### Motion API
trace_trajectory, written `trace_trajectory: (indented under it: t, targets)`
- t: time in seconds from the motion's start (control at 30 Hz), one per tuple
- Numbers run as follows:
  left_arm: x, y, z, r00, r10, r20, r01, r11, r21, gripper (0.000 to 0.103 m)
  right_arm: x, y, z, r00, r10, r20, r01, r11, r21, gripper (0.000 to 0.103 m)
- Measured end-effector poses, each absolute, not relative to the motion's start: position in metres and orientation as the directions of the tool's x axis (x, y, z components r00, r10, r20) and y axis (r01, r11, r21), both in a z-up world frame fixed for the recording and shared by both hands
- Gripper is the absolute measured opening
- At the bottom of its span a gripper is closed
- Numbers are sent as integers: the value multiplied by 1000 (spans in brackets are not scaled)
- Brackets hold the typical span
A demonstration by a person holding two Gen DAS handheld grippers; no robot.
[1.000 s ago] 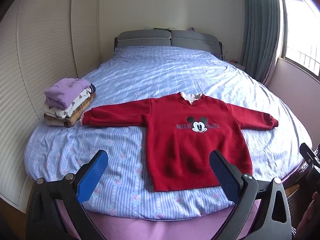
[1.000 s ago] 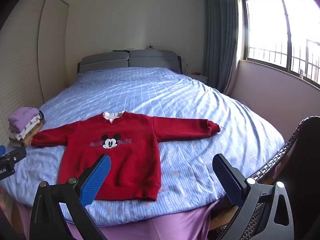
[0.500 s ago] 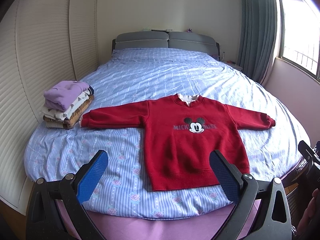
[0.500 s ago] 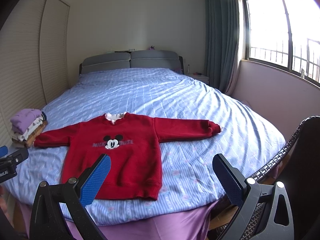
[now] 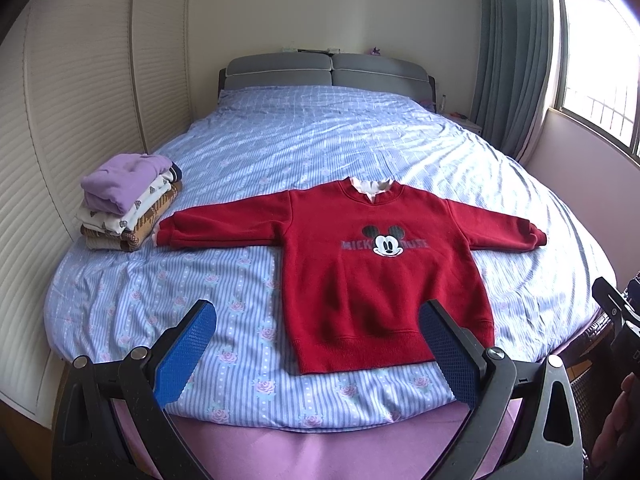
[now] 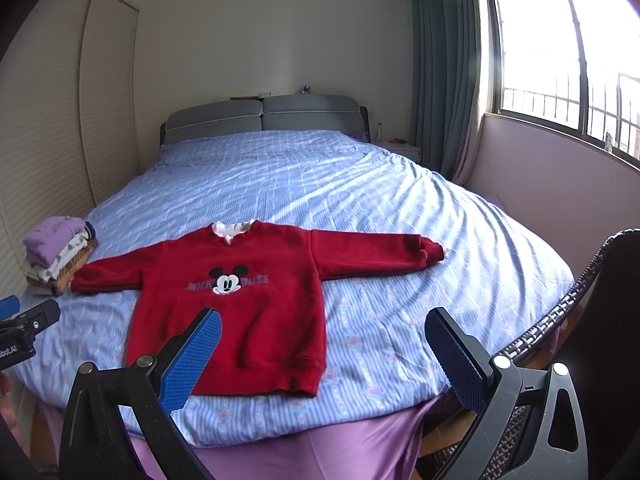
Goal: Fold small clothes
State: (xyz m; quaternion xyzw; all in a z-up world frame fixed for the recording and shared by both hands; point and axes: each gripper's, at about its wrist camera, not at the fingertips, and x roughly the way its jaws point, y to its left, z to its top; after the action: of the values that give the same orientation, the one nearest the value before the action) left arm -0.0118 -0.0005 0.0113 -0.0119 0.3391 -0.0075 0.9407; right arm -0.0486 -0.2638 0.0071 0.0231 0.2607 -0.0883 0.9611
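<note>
Red fleece sweatshirt with a cartoon mouse print (image 5: pixel 376 276) lay flat and face up near the foot of the bed (image 5: pixel 320 136), filling the centre of the left wrist view and the lower left of the right wrist view (image 6: pixel 240 304), both sleeves stretched straight out to the sides and a pale collar showing at the neck. Judging by that, its folding had not begun: sleeves, sides and hem were all left to do. A stack of folded small clothes topped by a lilac garment (image 5: pixel 128 204) sat at the left of the frame, just beside the sweatshirt's sleeve cuff, which suggested several pieces were already finished.

The left gripper (image 5: pixel 320 356) hung over the bed's near edge with its blue-padded fingers spread wide and nothing between them. The right gripper (image 6: pixel 324 360) was likewise spread and empty, low in its own frame, short of the hem.

Around were a grey padded headboard (image 6: pixel 262 114), grey-blue curtains (image 6: pixel 444 80) by the bright window at upper right, and a dark wicker chair (image 6: pixel 576 304) at the right edge. Nothing lay on the sweatshirt; only the nearby stack crowded the sleeve on that side.
</note>
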Motion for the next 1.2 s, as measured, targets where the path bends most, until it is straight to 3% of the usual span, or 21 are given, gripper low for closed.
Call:
trace_trajectory:
  t: [1.2]
  targets:
    - [-2,-11,20,775,-18,-632,21,1000,-3,103,-42,-273,11,842,-163,-515,196,981,9,102]
